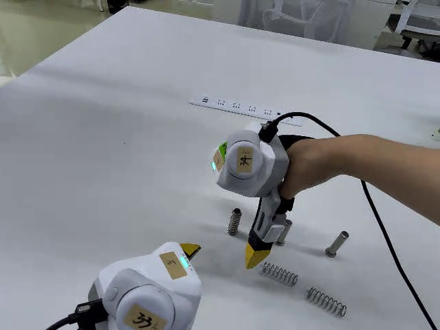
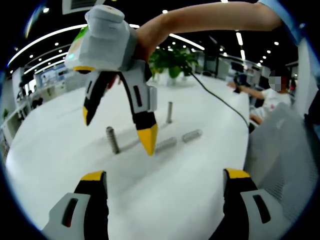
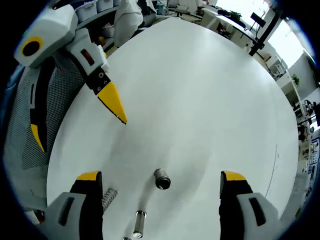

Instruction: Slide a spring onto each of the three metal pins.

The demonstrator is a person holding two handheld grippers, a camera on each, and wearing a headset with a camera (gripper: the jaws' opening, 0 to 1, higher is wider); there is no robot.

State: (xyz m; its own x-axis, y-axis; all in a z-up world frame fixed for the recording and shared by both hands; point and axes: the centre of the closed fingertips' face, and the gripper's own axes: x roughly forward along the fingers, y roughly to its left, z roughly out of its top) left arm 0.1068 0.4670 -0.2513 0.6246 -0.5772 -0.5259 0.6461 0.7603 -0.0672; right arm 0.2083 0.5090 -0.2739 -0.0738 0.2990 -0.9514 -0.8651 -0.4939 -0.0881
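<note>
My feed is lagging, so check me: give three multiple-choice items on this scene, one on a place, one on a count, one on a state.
1. Where is the power strip?
A) beyond the right claw
B) on a chair
C) on the floor

2. How many springs lie loose?
A) none
B) two
C) four

3. The right claw is:
A) shut on a spring
B) shut, empty
C) open, empty

Answers:
1 A: the head view shows it farther off, behind that claw.
2 B: two lie flat near the claw.
3 C: its jaws stand apart and hold nothing.
</note>
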